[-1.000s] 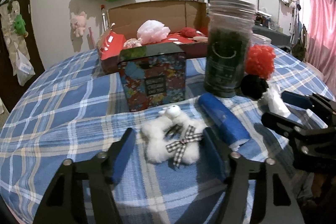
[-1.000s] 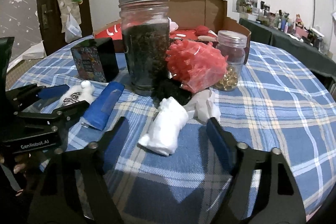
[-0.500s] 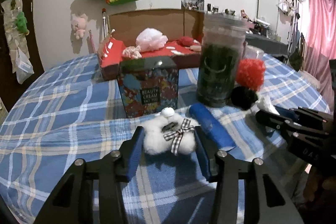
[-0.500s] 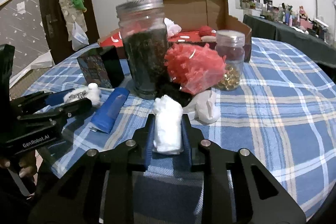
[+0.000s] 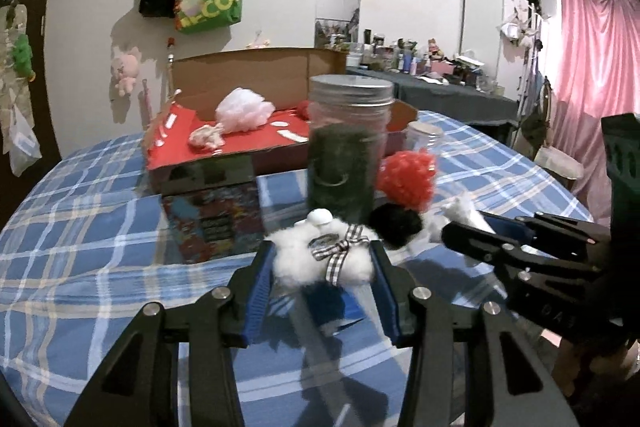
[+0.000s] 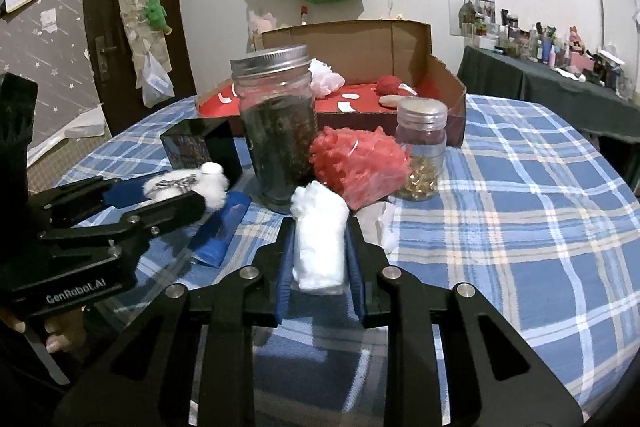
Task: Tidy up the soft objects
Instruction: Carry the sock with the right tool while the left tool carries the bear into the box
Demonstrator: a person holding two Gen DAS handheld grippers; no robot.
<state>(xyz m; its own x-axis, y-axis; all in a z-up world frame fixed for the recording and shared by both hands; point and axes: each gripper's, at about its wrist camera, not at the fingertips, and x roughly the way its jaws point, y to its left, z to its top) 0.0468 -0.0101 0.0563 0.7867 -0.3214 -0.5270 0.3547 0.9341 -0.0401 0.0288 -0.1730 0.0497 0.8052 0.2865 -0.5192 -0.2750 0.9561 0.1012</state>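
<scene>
My left gripper (image 5: 322, 261) is shut on a white fluffy toy with a checked bow (image 5: 320, 257) and holds it above the table; the toy also shows in the right wrist view (image 6: 192, 185). My right gripper (image 6: 319, 247) is shut on a white soft roll (image 6: 319, 237), lifted off the cloth. A red pompom (image 6: 358, 163), a black pompom (image 5: 396, 225) and a white crumpled piece (image 6: 378, 223) lie by the jars. An open cardboard box with a red floor (image 5: 256, 137) at the back holds a pink puff (image 5: 244, 111) and a red ball (image 6: 390, 85).
A tall jar of dark contents (image 6: 278, 131), a small jar of gold bits (image 6: 422, 149), a patterned tin (image 5: 214, 211) and a blue tube (image 6: 222, 227) stand or lie on the blue plaid tablecloth (image 6: 520, 219). A dresser with bottles is at the far right.
Both grippers closed on their objects and lifted them: the left on the fluffy toy, the right on the white roll. The blue tube stayed on the table.
</scene>
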